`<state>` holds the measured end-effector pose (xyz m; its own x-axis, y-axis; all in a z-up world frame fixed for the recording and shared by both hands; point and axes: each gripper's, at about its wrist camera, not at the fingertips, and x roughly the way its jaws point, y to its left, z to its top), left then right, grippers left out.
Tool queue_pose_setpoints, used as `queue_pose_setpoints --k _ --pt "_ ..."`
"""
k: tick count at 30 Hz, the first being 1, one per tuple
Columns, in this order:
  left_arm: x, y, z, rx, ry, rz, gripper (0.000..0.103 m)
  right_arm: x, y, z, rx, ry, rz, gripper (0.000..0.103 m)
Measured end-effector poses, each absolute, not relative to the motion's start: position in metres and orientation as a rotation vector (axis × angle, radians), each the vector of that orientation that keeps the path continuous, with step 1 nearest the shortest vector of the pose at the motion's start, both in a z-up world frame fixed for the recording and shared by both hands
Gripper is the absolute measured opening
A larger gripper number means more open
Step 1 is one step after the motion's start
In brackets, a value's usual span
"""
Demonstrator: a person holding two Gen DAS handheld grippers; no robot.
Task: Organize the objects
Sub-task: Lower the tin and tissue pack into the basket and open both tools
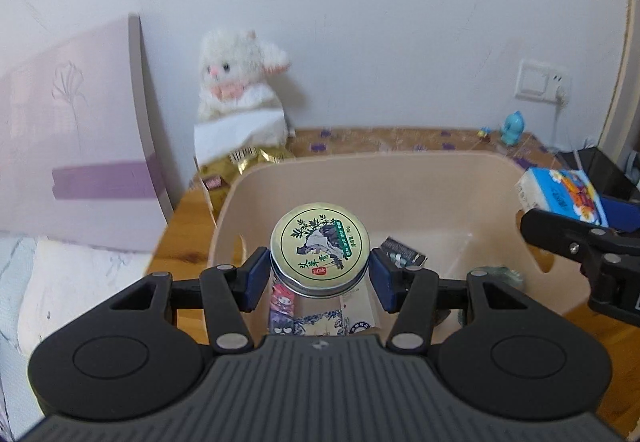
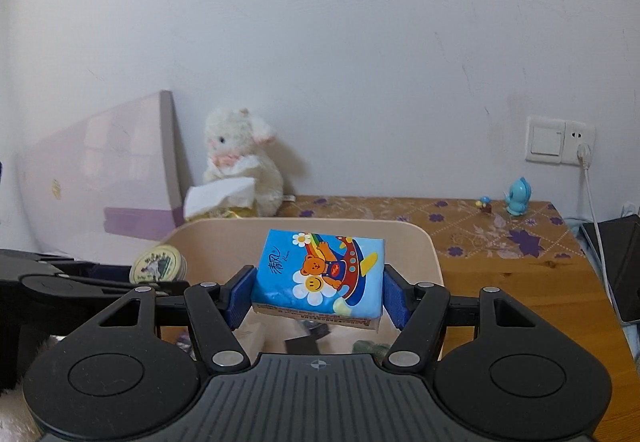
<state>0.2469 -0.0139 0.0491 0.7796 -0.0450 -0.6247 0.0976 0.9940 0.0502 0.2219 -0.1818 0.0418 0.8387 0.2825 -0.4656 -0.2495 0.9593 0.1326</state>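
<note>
My left gripper is shut on a round tin with a pale green printed lid, held above the beige plastic bin. My right gripper is shut on a blue tissue pack with a cartoon bear, also over the bin. The tissue pack and the right gripper show at the right edge of the left wrist view. The tin and left gripper appear at the left of the right wrist view. Small packets and cards lie on the bin's floor.
A white plush toy sits against the wall behind a gold packet and white paper. A pink board leans at the left. A blue figurine stands on the patterned wooden desk. A wall socket with cable is at the right.
</note>
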Motion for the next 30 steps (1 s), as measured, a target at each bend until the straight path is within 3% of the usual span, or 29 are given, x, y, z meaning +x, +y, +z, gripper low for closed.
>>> queue_pose_setpoints --k 13,17,20,21,24,30 --pt "0.279 -0.028 -0.006 0.16 0.849 -0.034 0.056 0.255 -0.171 -0.01 -0.021 0.665 0.252 0.065" --pt "0.269 -0.026 0.0 0.165 0.832 -0.036 0.058 0.247 -0.178 -0.002 0.025 0.668 0.279 0.079" --pt "0.258 -0.022 0.012 0.138 0.809 -0.046 0.083 0.236 -0.183 0.008 0.02 0.644 0.26 0.091" --pt "0.253 -0.021 0.018 0.133 0.792 -0.048 0.086 0.232 -0.185 0.011 0.017 0.635 0.257 0.097" --pt "0.242 -0.017 0.031 0.131 0.772 -0.038 0.087 0.216 -0.185 0.023 -0.002 0.609 0.258 0.103" --pt "0.215 -0.006 0.045 0.091 0.76 -0.028 0.09 0.186 -0.185 0.04 0.001 0.603 0.283 0.103"
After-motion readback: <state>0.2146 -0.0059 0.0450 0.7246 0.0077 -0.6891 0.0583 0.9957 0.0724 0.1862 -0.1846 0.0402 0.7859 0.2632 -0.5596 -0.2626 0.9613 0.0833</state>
